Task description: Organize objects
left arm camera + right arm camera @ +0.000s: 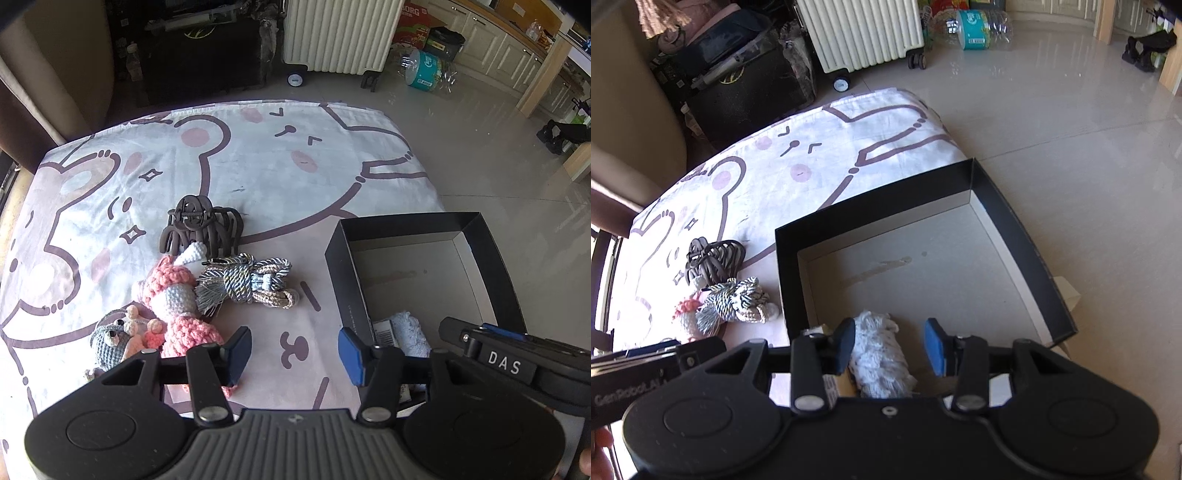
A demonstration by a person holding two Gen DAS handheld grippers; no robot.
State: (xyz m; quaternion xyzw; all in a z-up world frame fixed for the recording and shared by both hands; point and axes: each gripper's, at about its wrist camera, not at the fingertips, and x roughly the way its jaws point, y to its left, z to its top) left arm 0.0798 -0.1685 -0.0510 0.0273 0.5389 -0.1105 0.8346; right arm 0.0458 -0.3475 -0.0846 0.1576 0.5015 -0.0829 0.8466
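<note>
- Left hand-held gripper (293, 354): jaws stand partly apart with nothing between them. It hangs over the printed cloth (258, 155) covering the worktop, between the toys and the box (336, 273); no pad touches anything.
- Right hand-held gripper (889, 345): jaws likewise partly apart. The white knit piece (881, 356) shows between the pads, but whether either pad presses it cannot be told; it appears to lie loose on the box floor.
- Box: open-topped, black-walled, at the right edge of the worktop. It evidently serves as the collection bin. The white knit piece rests in its near corner beside a labelled card; the remaining floor is bare.
- Items yet to be sorted lie grouped left of the box, on the cloth:
  - pink doll (173, 302), crocheted, lying flat;
  - grey toy (110, 339), crocheted, touching the doll's near side;
  - cord bundle (247, 284), striped rope with tassel, against the doll;
  - hair claw (201, 229), dark brown, just behind the doll's head.
- Judgement: clustering the items near the box keeps each transfer short; the left unit is placed to take one next.
</note>
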